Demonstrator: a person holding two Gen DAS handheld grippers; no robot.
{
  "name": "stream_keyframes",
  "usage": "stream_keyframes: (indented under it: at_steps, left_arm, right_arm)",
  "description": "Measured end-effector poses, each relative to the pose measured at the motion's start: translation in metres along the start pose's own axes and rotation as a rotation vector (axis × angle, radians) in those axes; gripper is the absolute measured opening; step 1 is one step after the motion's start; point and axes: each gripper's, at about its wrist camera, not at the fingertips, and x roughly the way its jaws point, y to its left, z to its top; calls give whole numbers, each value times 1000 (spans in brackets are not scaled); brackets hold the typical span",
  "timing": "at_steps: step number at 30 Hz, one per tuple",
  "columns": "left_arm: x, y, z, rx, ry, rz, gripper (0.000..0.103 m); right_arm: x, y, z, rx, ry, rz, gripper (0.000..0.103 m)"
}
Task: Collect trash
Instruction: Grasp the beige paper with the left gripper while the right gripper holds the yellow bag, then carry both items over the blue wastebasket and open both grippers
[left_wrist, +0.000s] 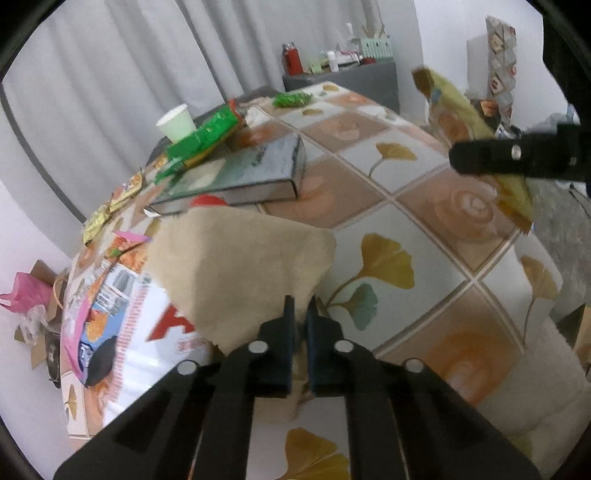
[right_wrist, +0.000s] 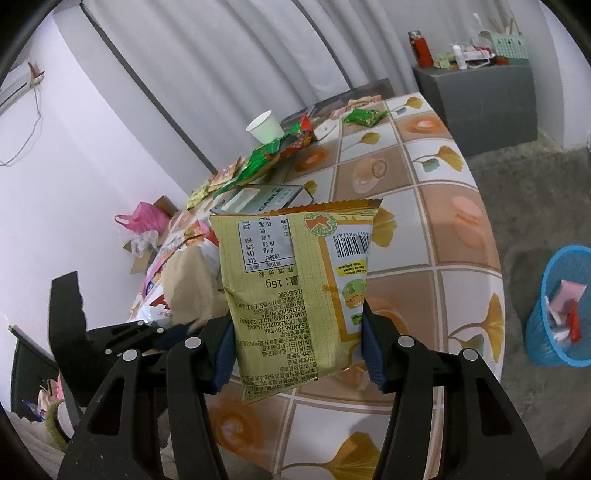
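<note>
The left gripper (left_wrist: 300, 314) had its jaws clenched on the tan paper (left_wrist: 240, 266) ahead; the right gripper (right_wrist: 298, 332) grasped the upright yellow packet (right_wrist: 295, 280) across its width, blue bin (right_wrist: 561, 306) off the table edge.
</note>
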Motion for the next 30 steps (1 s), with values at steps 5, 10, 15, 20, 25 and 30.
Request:
stream_keyframes:
  at_steps: [5, 10, 15, 20, 25, 30]
  left_arm:
    - [-23, 14, 12, -60, -83, -29, 2]
    - [-52, 28, 28, -119, -195, -81, 2]
    - [-74, 33, 47, -137, -276, -110, 2]
    - [-88, 33, 61, -132, -338, -142, 2]
    - [-87, 24, 78, -109, -350, -213, 2]
    - [-87, -3, 104, -69, -359, -302, 2]
  right_arm:
    - [-3, 0, 1, 5, -8, 12, 53]
    - [-8, 0, 2, 9, -22, 30, 53]
    - [-15, 0, 4, 14, -43, 46, 53]
    - [-27, -2, 8, 25, -74, 34, 53]
    - [-54, -11, 9, 52, -148, 14, 53]
    - [-85, -32, 4, 107, -215, 2, 53]
